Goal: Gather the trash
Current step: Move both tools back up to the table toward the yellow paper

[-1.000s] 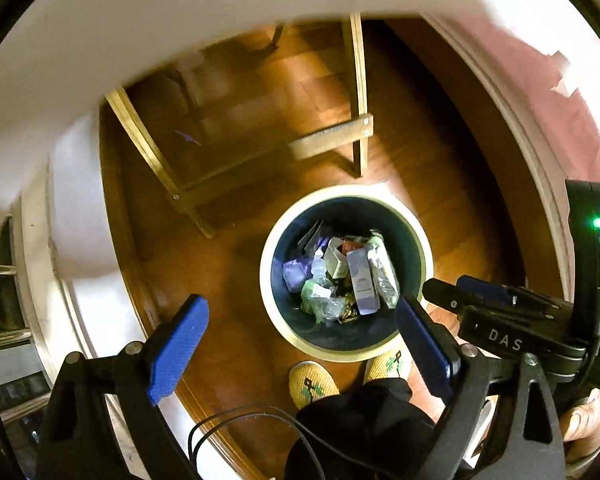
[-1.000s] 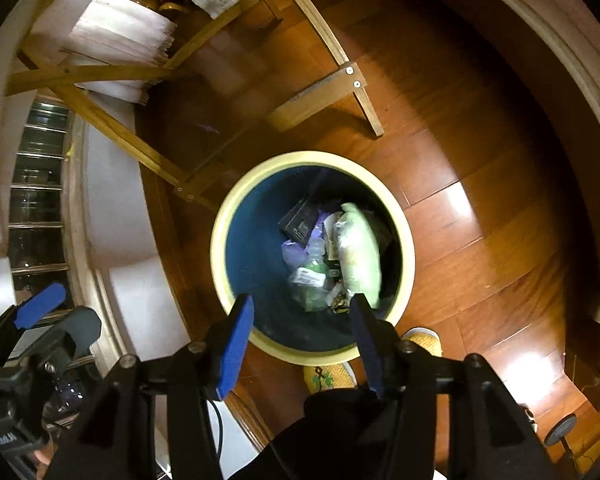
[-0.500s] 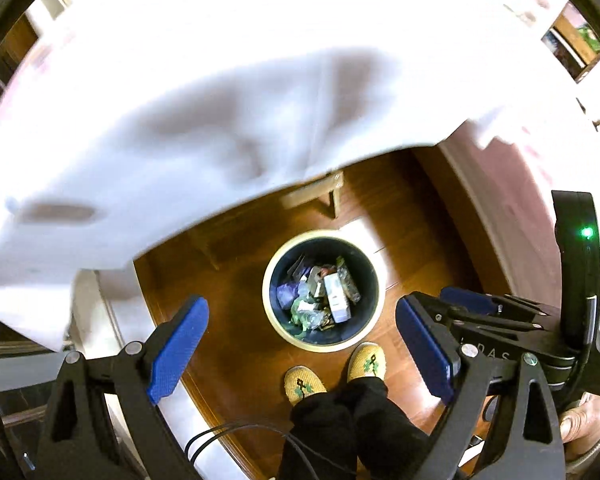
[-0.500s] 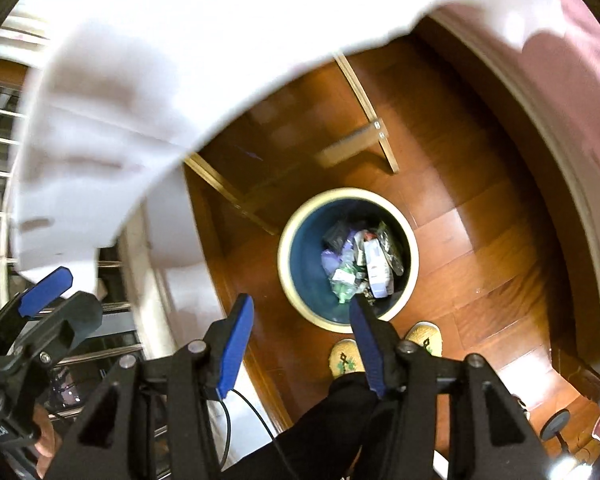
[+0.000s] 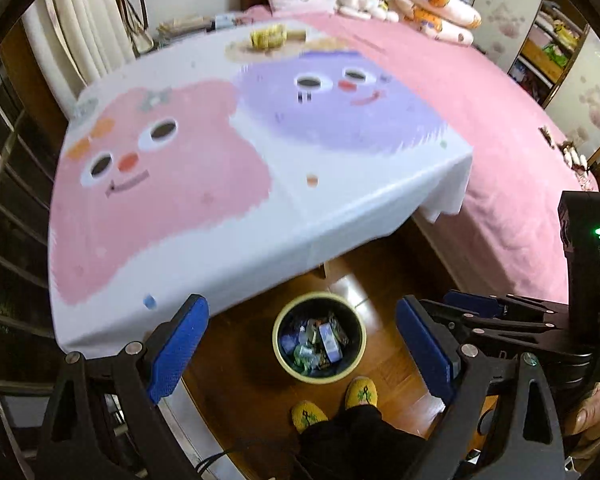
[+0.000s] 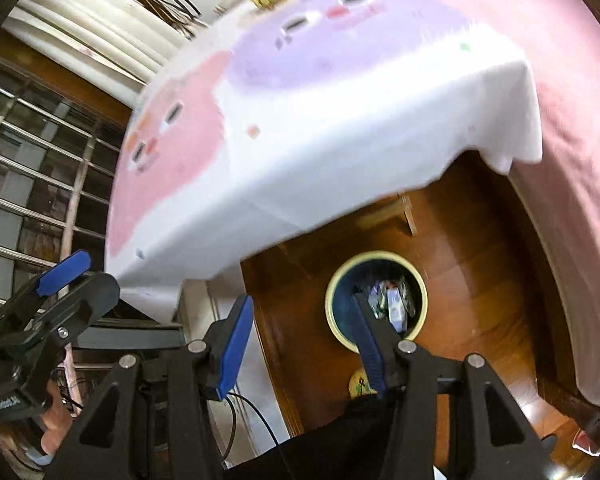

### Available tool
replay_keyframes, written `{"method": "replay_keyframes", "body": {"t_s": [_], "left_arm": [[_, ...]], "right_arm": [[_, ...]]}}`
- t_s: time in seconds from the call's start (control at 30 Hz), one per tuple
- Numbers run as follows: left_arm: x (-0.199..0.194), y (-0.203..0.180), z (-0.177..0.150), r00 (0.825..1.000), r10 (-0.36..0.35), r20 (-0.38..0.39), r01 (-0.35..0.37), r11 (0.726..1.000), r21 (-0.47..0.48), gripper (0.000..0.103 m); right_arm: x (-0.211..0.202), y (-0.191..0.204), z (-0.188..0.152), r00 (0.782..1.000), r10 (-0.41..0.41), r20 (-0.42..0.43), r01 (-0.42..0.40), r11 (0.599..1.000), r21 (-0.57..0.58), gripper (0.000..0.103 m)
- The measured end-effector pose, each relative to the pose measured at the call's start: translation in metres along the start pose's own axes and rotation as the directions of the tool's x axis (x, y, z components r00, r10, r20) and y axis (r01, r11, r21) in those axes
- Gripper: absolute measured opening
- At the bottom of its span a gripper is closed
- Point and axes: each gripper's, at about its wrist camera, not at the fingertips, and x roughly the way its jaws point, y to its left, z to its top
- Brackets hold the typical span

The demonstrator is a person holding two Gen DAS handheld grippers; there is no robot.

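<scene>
A round dark bin with a cream rim [image 5: 320, 378] stands on the wooden floor far below, holding several wrappers and small bottles [image 5: 320, 340]. My left gripper [image 5: 300, 348] hangs high above it, open, nothing between its blue pads. In the right wrist view the same bin [image 6: 331, 308] sits below right, partly behind one finger. My right gripper [image 6: 300, 340] is open too, its pads apart and empty. The left gripper's blue finger [image 6: 62, 268] shows at the left edge.
A table with a cartoon-face cloth [image 5: 220, 200] stands just beyond the bin; a yellow item [image 5: 266, 36] lies at its far end. A pink bed [image 5: 500, 140] runs along the right. The person's yellow slippers [image 5: 308, 414] stand beside the bin. A window grille [image 6: 40, 160] is at the left.
Both grippers have risen from close over the bin to above the table. The tabletop has come into view and the bin looks much smaller. Both stay open.
</scene>
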Motion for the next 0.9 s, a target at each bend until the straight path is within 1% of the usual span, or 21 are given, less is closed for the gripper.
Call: {"method": "replay_keyframes", "body": {"t_s": [0.1,0.27,0.37,0.5,0.7,0.9], "left_arm": [[-0.018,0.004,0.014,0.999,0.003,0.039,-0.004,1.000,0.021,0.094],[-0.034,0.012,0.035,0.995,0.027,0.094,-0.032,0.998,0.055,0.094],[-0.041,0.018,0.052,0.990,0.039,0.133,-0.046,0.998,0.050,0.094],[-0.046,0.028,0.080,0.985,0.036,0.168,-0.042,0.999,0.033,0.094],[-0.041,0.035,0.125,0.978,0.047,0.203,-0.048,0.999,0.003,0.094],[-0.015,0.034,0.187,0.974,0.077,0.211,-0.071,0.997,-0.036,0.094]], "right_arm": [[-0.017,0.013,0.011,0.999,0.004,0.039,-0.003,1.000,-0.023,0.050],[-0.034,0.031,0.034,0.996,-0.006,0.093,0.012,0.998,-0.068,0.050],[-0.040,0.036,0.051,0.992,-0.005,0.125,0.014,0.997,-0.074,0.050],[-0.044,0.040,0.074,0.988,0.002,0.155,0.011,0.996,-0.084,0.050],[-0.048,0.043,0.125,0.980,0.010,0.200,0.014,0.993,-0.114,0.050],[-0.039,0.027,0.199,0.975,0.028,0.220,0.005,0.989,-0.148,0.050]]}}
